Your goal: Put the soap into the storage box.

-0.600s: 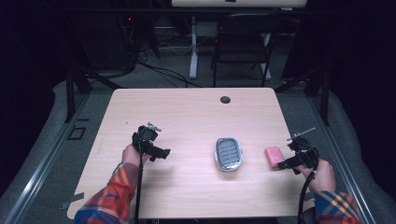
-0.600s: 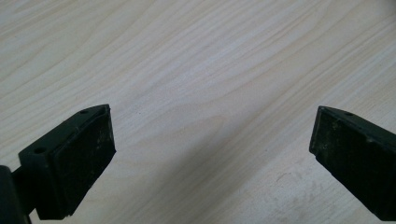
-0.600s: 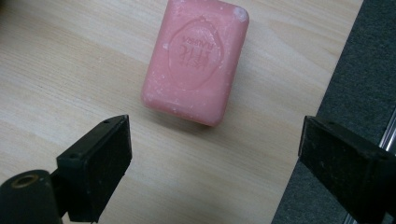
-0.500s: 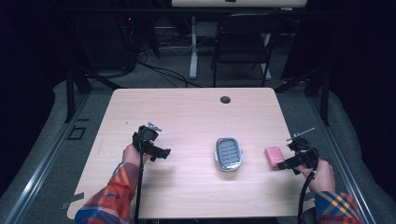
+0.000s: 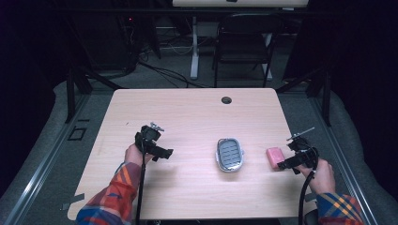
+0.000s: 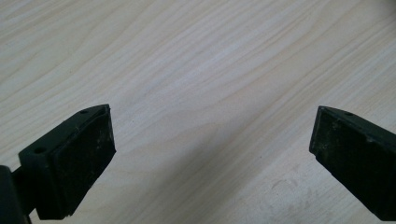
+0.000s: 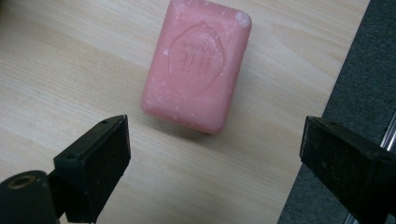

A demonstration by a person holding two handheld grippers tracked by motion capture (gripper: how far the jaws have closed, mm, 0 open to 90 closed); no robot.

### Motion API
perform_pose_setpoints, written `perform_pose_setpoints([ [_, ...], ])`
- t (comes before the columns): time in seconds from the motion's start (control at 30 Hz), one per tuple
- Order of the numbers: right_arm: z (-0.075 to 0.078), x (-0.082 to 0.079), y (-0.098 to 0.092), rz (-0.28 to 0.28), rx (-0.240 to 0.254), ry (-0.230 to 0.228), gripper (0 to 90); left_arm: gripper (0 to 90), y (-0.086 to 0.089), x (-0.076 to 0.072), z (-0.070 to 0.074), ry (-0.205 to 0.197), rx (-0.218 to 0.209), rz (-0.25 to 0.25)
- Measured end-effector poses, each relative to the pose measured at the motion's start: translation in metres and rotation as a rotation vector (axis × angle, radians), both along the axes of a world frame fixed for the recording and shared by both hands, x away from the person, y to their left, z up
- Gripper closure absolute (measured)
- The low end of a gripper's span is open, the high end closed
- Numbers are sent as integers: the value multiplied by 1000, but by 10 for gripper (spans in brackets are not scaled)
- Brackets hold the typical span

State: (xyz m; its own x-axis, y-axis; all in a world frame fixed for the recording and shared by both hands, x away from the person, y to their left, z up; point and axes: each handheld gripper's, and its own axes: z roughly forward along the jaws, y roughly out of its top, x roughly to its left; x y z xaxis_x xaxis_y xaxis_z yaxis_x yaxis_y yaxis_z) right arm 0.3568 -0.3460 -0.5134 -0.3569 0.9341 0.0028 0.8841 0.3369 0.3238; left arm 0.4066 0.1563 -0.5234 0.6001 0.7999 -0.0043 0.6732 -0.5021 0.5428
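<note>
- Soap: pink bar, lying flat on the table, near its right edge. Embossed oval stamp faces up; white scuffs on the surface and corners. In the high view the soap sits just right of the dish.
- Dish: oval, metal rim, dark slatted insert, resting flat on the table at centre-right. Apart from the soap; nothing in it that I can make out.
- Right gripper: jaws spread wide, nothing between them. Soap lies just ahead of the tips, not touching either pad. The right-hand jaw in its own view hangs over the table edge, grey floor below it. In the high view the right gripper is just beside the soap, on its right side, held by the right hand.
- Left gripper: jaws spread wide over bare wood, empty. Faint scuff marks on the table near the right-hand jaw. In the high view the left gripper is at table left, well apart from the dish, held by the left hand.
- Sleeves: plaid, orange and blue, both forearms entering from the bottom.
- Table: pale wood grain, round dark grommet near the far edge.
- Chair beyond the far edge.
</note>
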Motion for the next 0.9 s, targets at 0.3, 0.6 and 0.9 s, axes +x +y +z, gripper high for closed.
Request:
perform_pose_setpoints([
  [0.3, 1, 5, 0, -30, 27, -9, 9, 1, 0, 0, 0, -2, -2, 1],
  [0.6, -1, 11, 3, -51, 76, 14, 0, 0, 1, 0, 1, -9, -21, -6],
  [0.9, -4, 17, 7, -73, 70, 29, 0, 0, -1, 0, 0, -8, -14, -5],
])
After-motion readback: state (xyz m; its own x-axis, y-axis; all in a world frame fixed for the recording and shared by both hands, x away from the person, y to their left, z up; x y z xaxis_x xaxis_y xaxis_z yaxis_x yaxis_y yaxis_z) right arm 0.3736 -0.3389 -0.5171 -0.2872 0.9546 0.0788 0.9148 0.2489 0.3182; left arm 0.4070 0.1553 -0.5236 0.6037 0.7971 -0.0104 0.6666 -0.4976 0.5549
